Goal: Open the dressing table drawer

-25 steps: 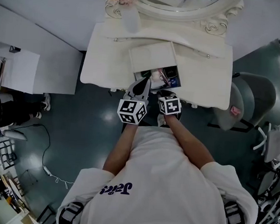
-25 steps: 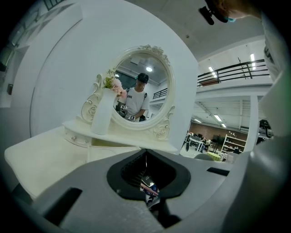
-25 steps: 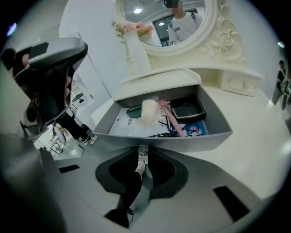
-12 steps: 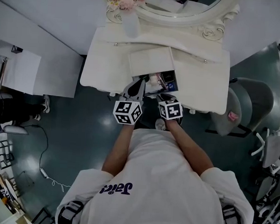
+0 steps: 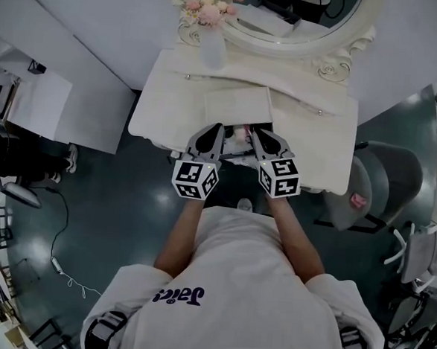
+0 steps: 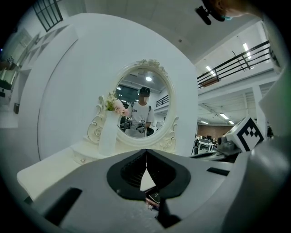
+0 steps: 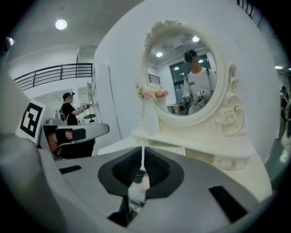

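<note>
Left gripper: jaws together, empty. Right gripper: jaws have just been closing, almost together, empty. Both are above the open drawer.

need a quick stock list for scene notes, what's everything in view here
dressing table: one, cream white, against the wall at top centre
mirror: one, oval, ornate cream frame, at the table's back
vase: one, white, with pink flowers, table's back left
drawer: one, open under the table's front middle, mixed small items inside
chair: one, grey, right of the table
low white unit: one, white, left of the table
T-shirt: one, white, on the person, bottom centre
left hand-held gripper: one, grey with marker cube, jaws together, empty, over the drawer's left
right hand-held gripper: one, same build, jaws just closing, nothing between them, over the drawer's right
</note>
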{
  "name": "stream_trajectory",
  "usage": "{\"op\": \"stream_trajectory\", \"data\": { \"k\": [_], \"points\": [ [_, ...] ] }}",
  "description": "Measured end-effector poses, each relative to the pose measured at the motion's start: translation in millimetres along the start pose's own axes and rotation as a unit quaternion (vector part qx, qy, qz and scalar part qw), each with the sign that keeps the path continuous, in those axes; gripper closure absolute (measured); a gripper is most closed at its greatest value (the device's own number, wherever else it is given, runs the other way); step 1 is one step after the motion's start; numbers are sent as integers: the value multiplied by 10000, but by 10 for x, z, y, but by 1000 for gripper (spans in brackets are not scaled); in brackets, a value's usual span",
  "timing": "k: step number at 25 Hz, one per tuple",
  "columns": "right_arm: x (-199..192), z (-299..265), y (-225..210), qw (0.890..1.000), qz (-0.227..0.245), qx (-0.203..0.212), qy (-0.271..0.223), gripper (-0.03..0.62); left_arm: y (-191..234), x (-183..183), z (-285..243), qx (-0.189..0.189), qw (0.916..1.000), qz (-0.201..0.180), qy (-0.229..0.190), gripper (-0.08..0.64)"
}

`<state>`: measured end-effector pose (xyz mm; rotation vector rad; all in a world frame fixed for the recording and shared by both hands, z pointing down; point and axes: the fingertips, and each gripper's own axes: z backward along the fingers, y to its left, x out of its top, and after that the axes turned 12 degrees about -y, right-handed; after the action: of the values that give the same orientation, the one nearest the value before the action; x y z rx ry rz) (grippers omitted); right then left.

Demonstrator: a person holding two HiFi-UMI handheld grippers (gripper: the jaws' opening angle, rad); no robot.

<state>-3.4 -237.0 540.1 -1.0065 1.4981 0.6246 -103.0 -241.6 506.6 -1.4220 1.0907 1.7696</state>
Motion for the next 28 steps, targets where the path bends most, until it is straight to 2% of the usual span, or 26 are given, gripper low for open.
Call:
{"op": "stream_trajectory", "data": {
  "k": [5, 11, 18, 28],
  "points": [
    [529, 118, -24, 9970, 138, -110, -753, 581, -104, 271, 2, 3, 9995, -143, -281, 545],
    [787, 249, -23, 9896, 638, -271, -1257, 583, -240, 469, 33, -23, 9980, -469, -433, 545],
    [889, 311, -48, 9872, 673, -289, -1417, 583, -294, 553, 42, 28, 9966, -598, -564, 545],
    [860, 337, -118, 9881, 680, -313, -1344, 583, -374, 473, -8, -5, 9971, -561, -521, 545]
  ]
}}
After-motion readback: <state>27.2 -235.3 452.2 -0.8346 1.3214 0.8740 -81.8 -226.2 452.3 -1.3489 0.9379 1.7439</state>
